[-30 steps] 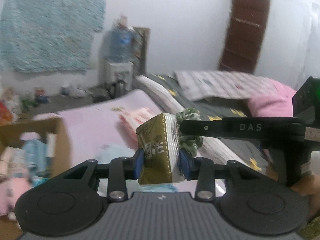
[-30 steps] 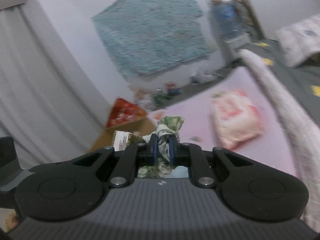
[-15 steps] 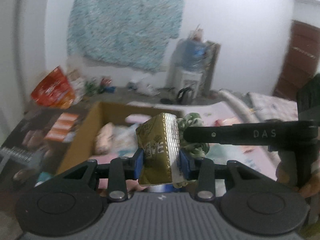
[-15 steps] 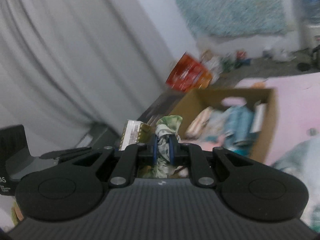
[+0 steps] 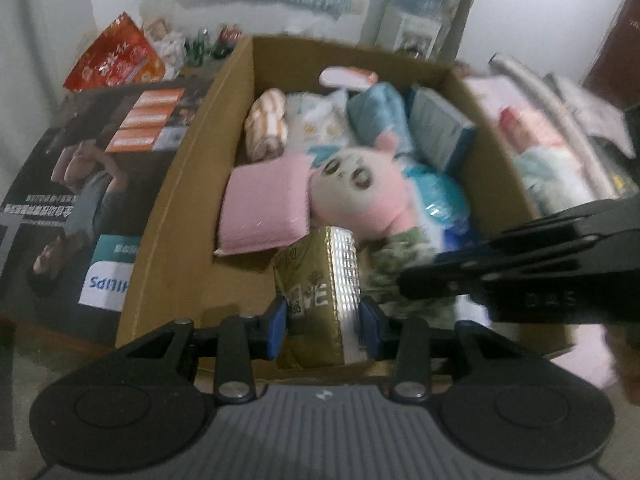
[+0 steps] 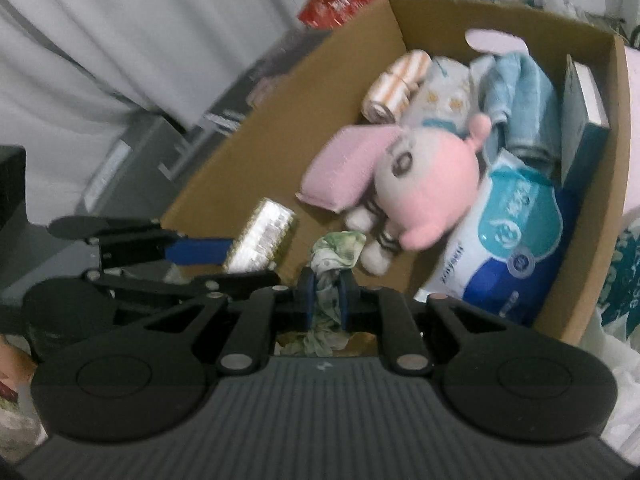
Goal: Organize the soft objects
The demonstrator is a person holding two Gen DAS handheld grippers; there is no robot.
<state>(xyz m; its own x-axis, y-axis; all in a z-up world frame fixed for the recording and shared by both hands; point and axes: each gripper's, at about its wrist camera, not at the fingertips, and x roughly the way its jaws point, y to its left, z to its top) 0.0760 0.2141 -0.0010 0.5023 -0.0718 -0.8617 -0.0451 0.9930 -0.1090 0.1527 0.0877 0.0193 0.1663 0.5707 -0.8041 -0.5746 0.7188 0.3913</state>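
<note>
Over the cardboard box (image 5: 172,216), already packed with a pink plush toy (image 5: 360,188) and a pink pillow (image 5: 264,204), both hands hover to drop more soft things in. Above its near wall, the left gripper (image 5: 323,320) squeezes a gold tissue pack (image 5: 316,296), its grip just easing a little. Beside it, the right gripper (image 6: 325,295) pinches a green cloth scrunchie (image 6: 336,250) tight.

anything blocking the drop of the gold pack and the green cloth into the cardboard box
Nothing visible does. The gold pack, clamped in the left gripper, and the green cloth in the right gripper hang over the bare near corner of the open cardboard box; the pink plush and pink pad lie farther in.
</note>
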